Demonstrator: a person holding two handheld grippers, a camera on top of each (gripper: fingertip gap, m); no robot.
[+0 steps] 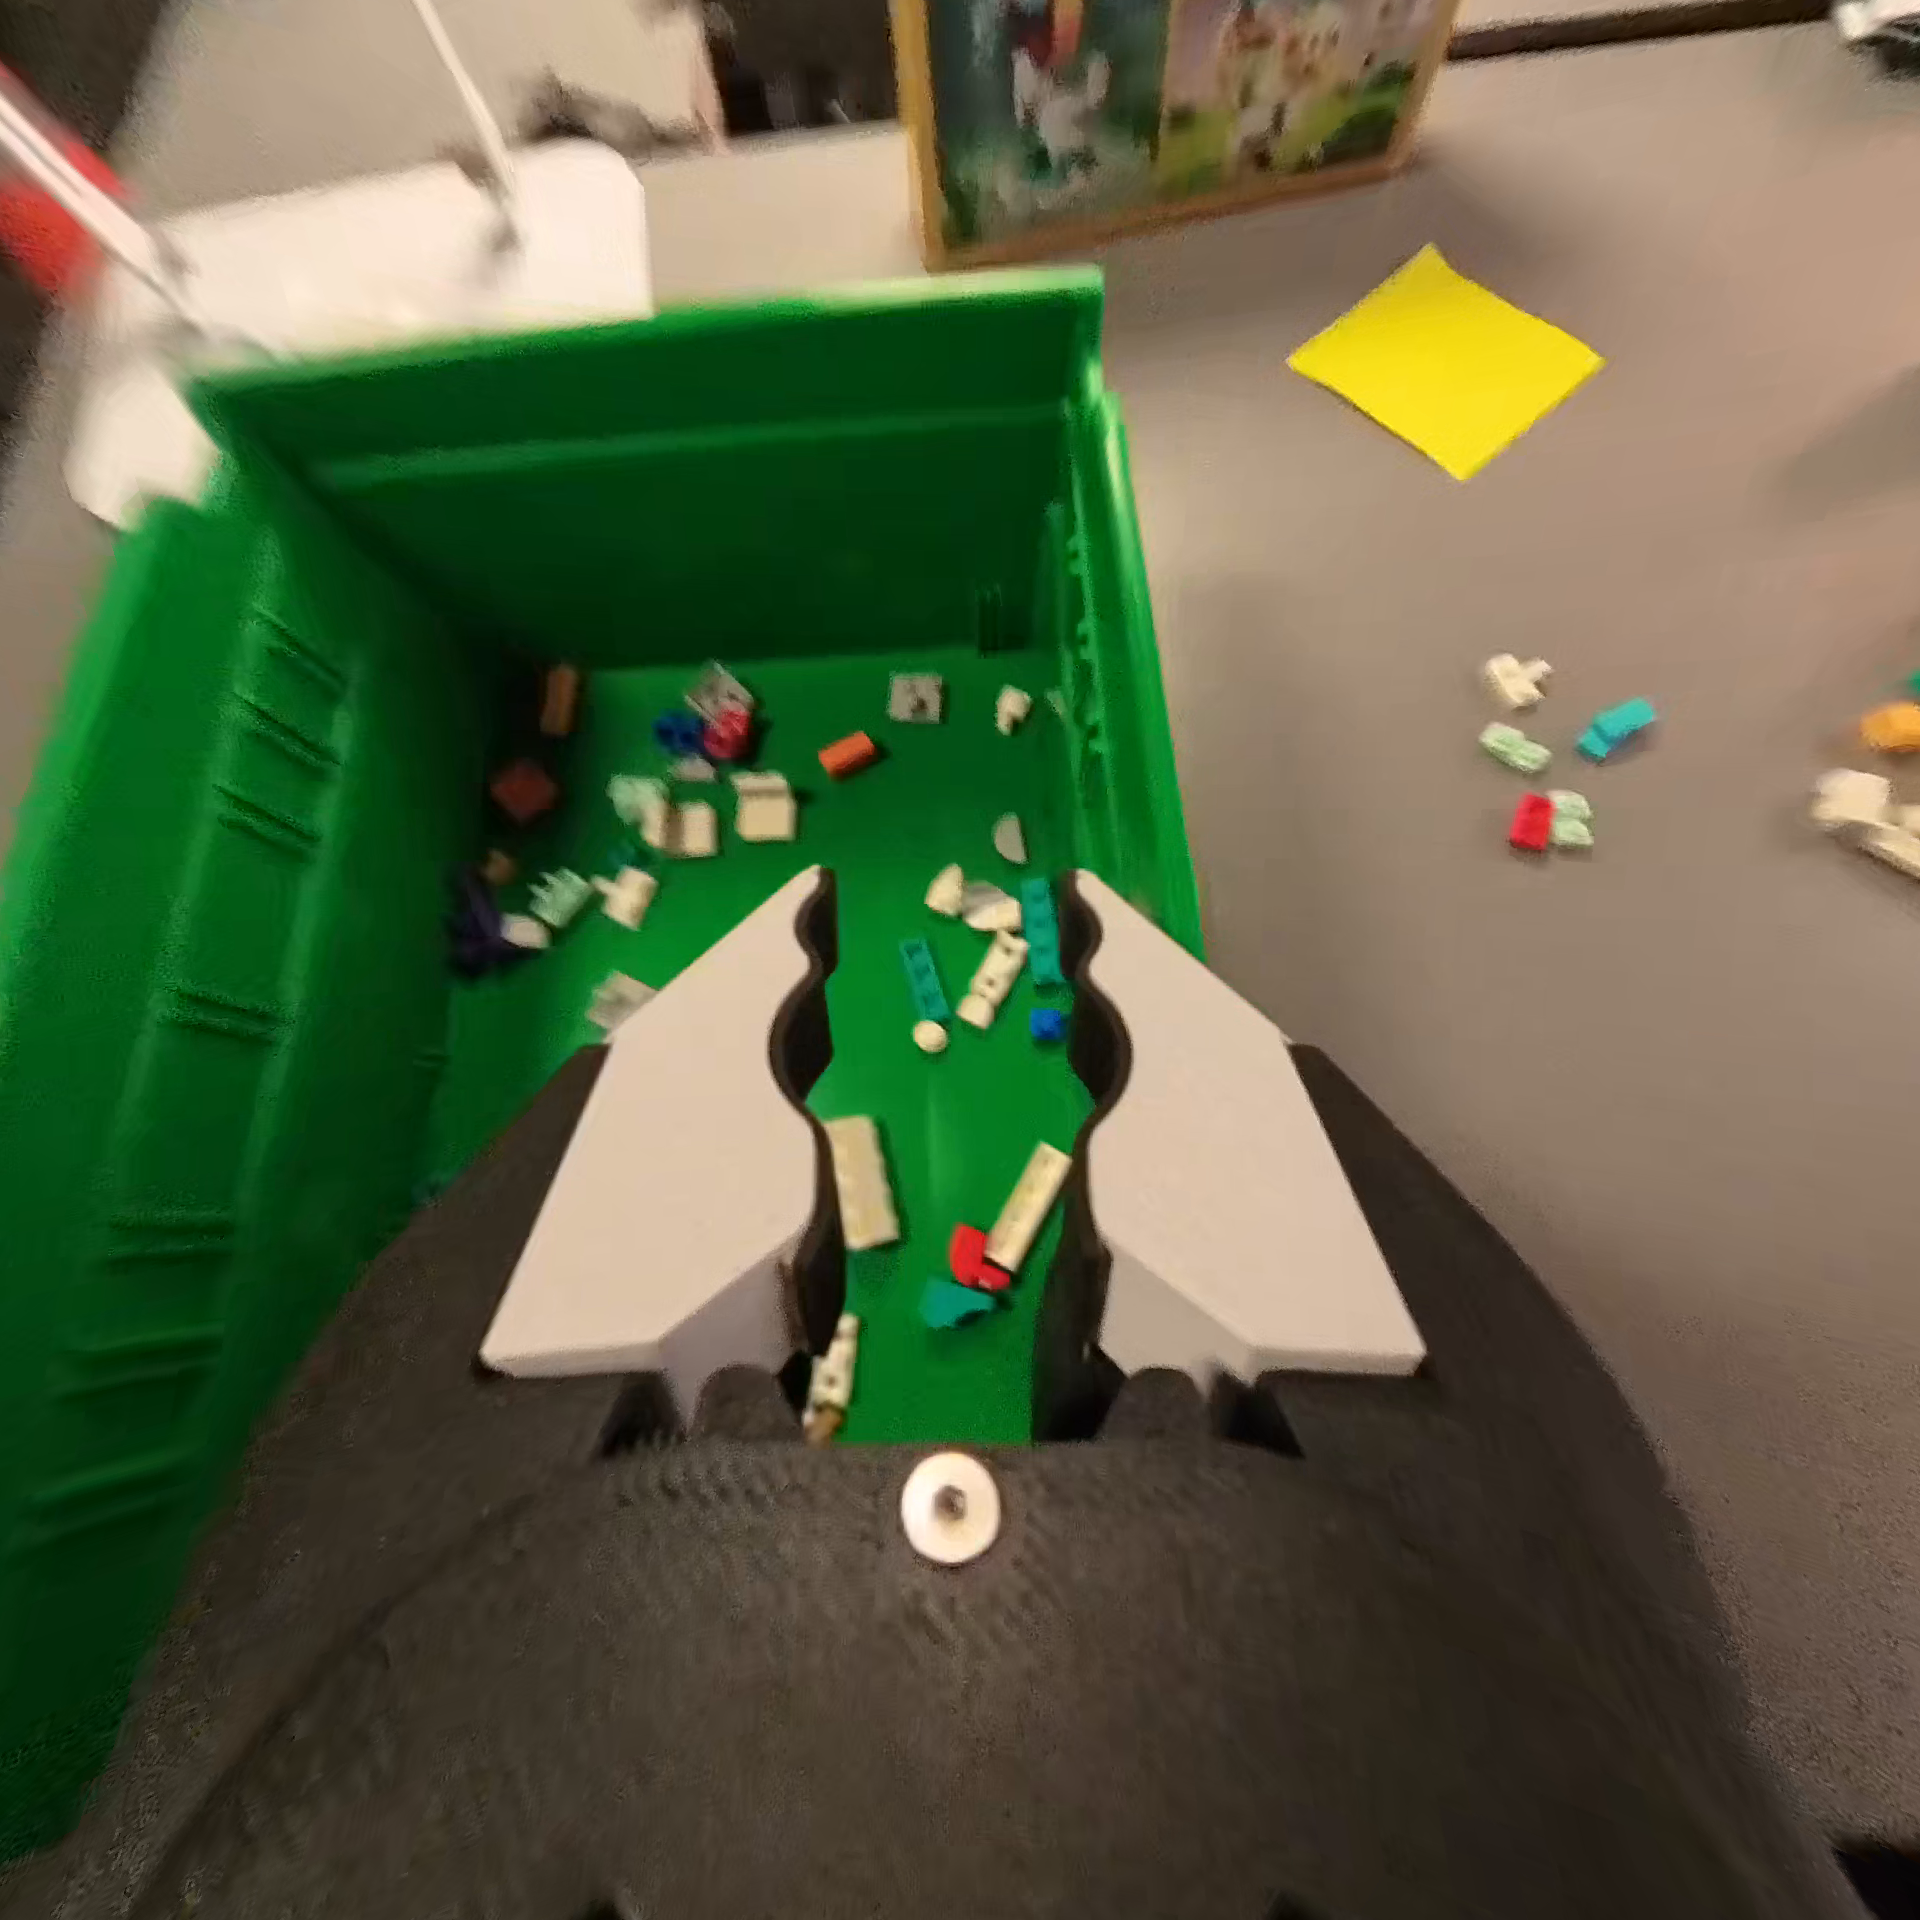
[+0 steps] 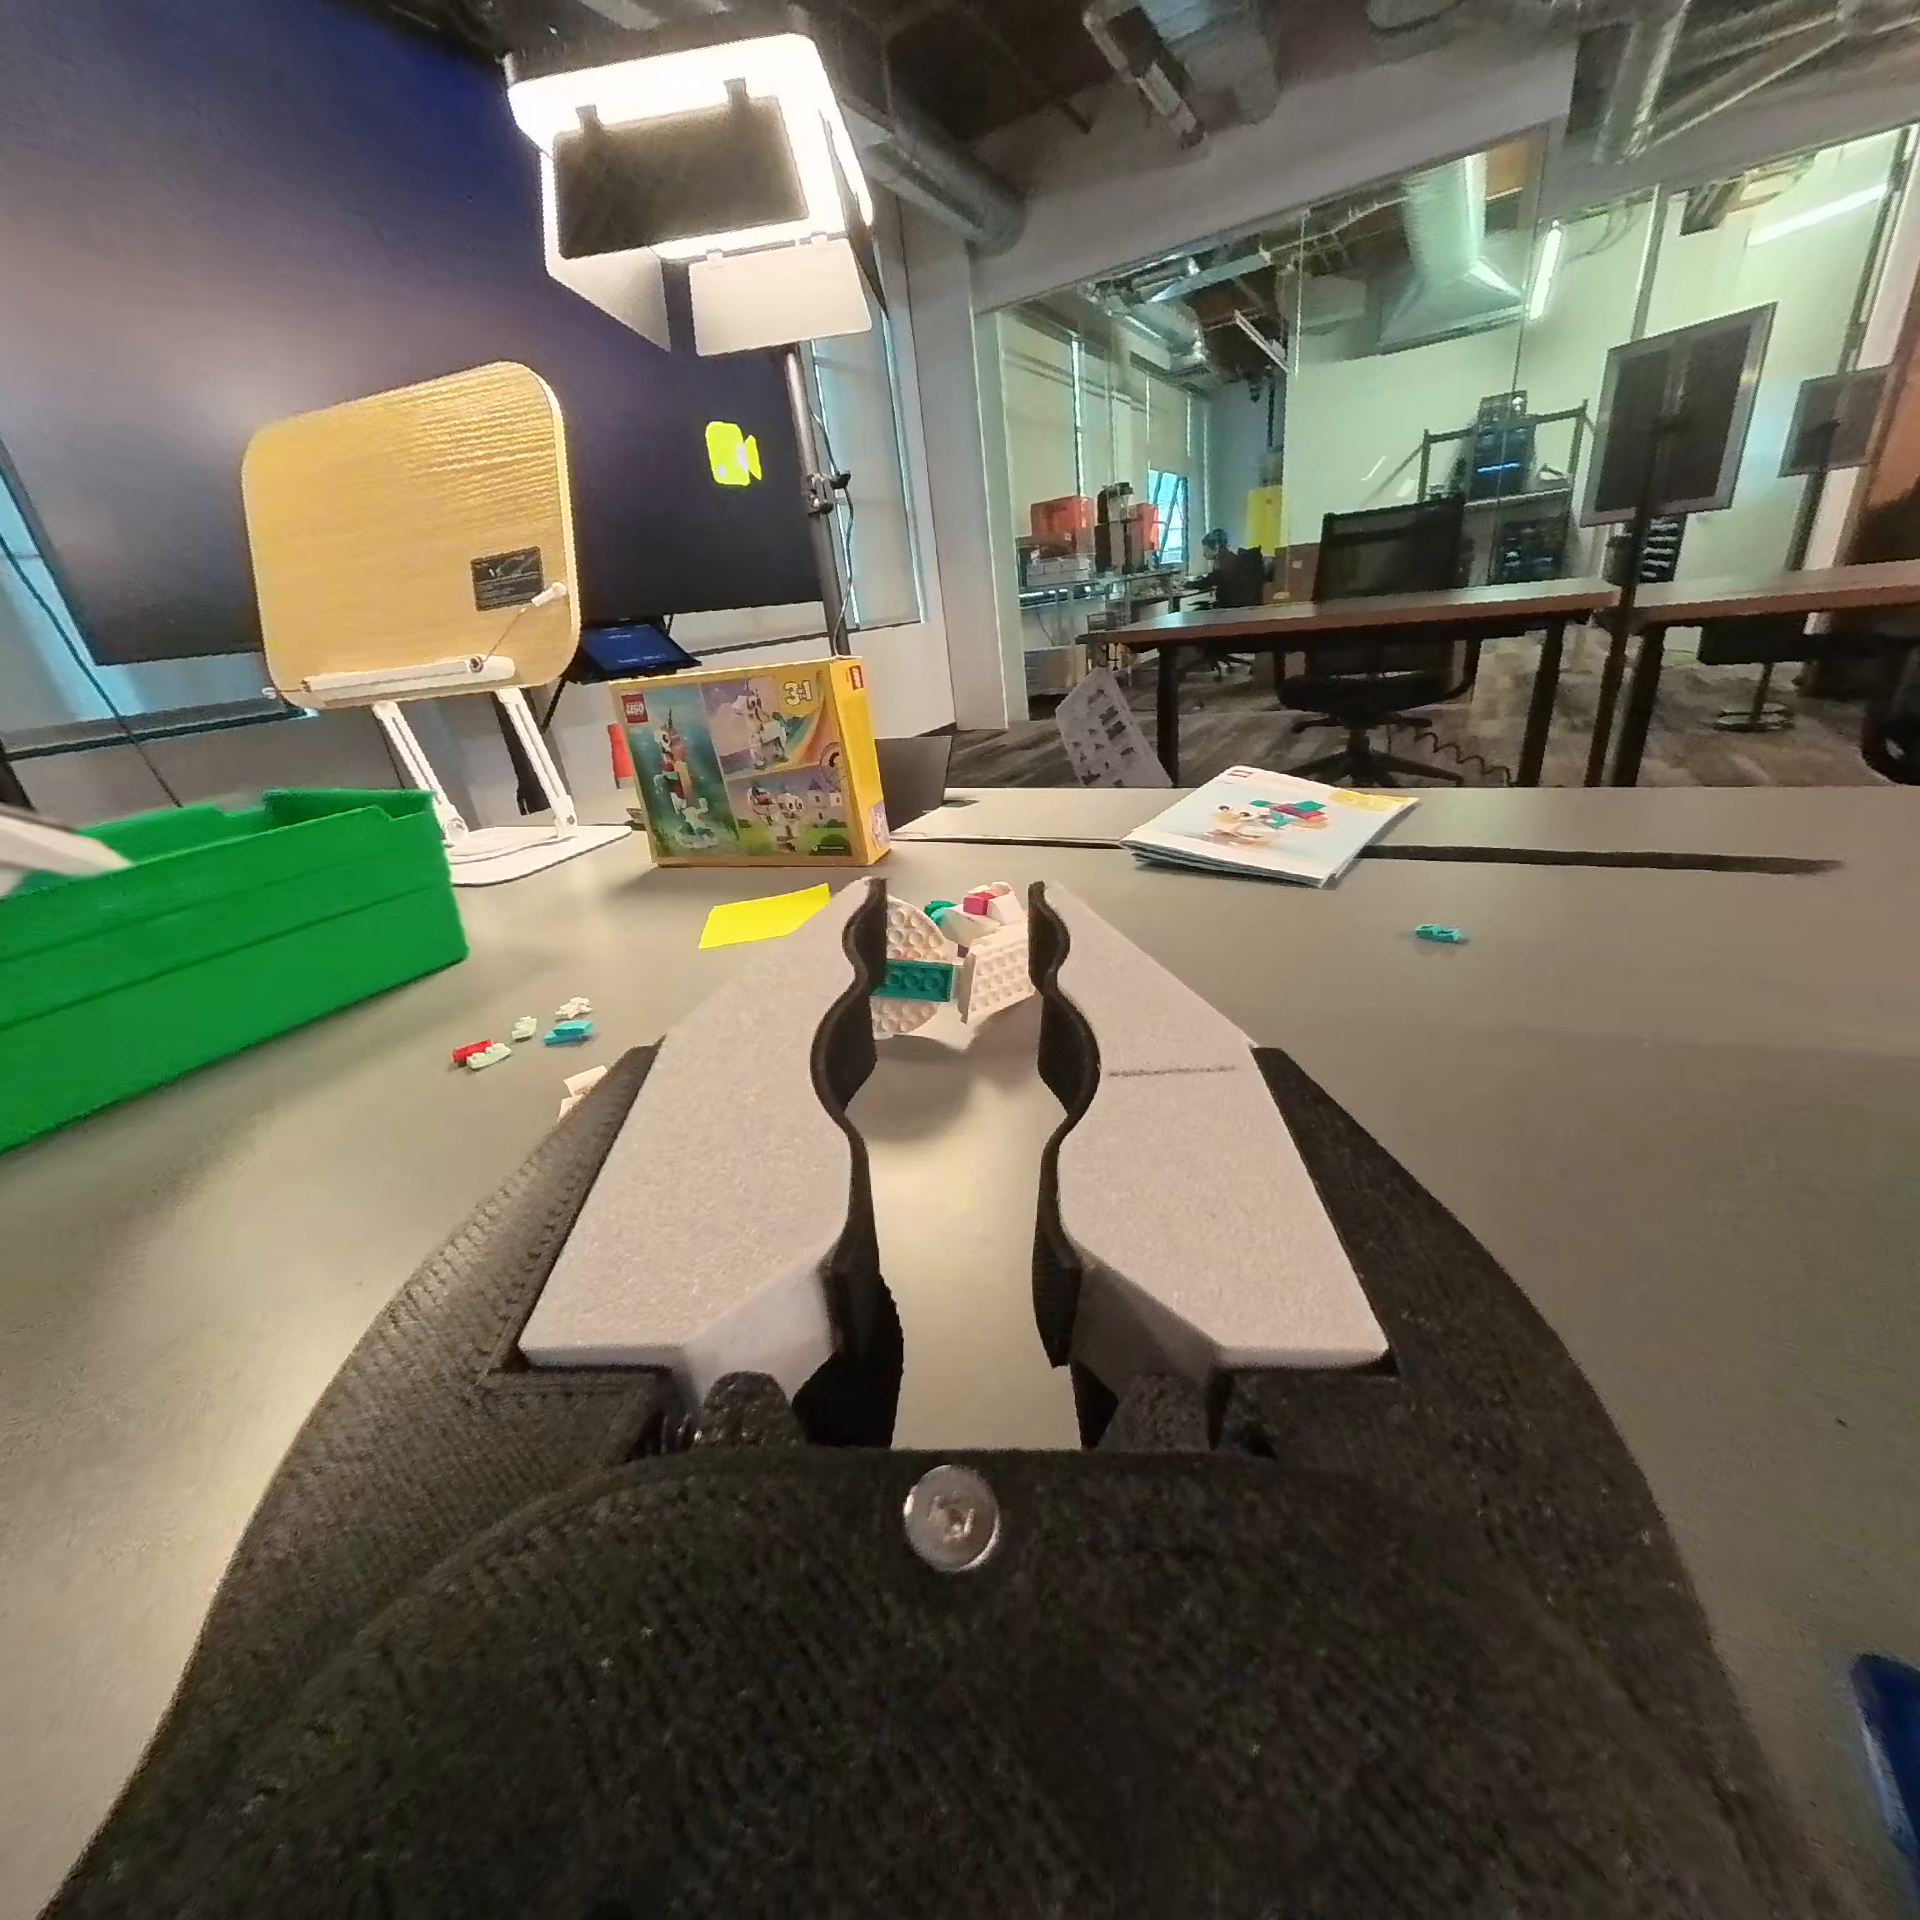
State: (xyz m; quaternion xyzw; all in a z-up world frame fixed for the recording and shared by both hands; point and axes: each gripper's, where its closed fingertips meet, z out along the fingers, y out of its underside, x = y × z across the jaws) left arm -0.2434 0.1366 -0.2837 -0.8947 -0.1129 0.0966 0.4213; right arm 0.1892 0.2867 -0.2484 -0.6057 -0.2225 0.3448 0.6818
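Plainly, in the left wrist view the left gripper (image 1: pixel 951 904) hung over the open green bin (image 1: pixel 665 436), pointing down into it with its jaws spread wide and nothing between them. Loose toy bricks (image 1: pixel 977 966) lay scattered on the bin floor directly under the gap; a long cream plate brick (image 1: pixel 862 1179) lay nearest the left finger (image 1: pixel 675 1153), its long axis running roughly along the fingers. Whether the fingers touched any brick I could not tell, since that view was blurred. Outside the bin, to its right on the grey bench (image 1: pixel 1455 1143), sat a small cluster of bricks (image 1: pixel 1543 758), and beyond the bin's far right corner a yellow sticky note (image 1: pixel 1444 364) and a picture box (image 1: pixel 1164 114).

In the right wrist view the right gripper (image 2: pixel 948 904) lay low over the bench (image 2: pixel 1558 1091), well to the right of the green bin (image 2: pixel 218 935), jaws released and partly open. A small white brick assembly (image 2: pixel 987 966) with a teal plate (image 2: pixel 914 982) across it sat just ahead, between the fingertips; the teal plate's long axis ran crosswise to the fingers, and it met or nearly met the left finger (image 2: pixel 727 1143). The right gripper was the nearer to this assembly. Farther from the bin lay an instruction booklet (image 2: pixel 1268 831).
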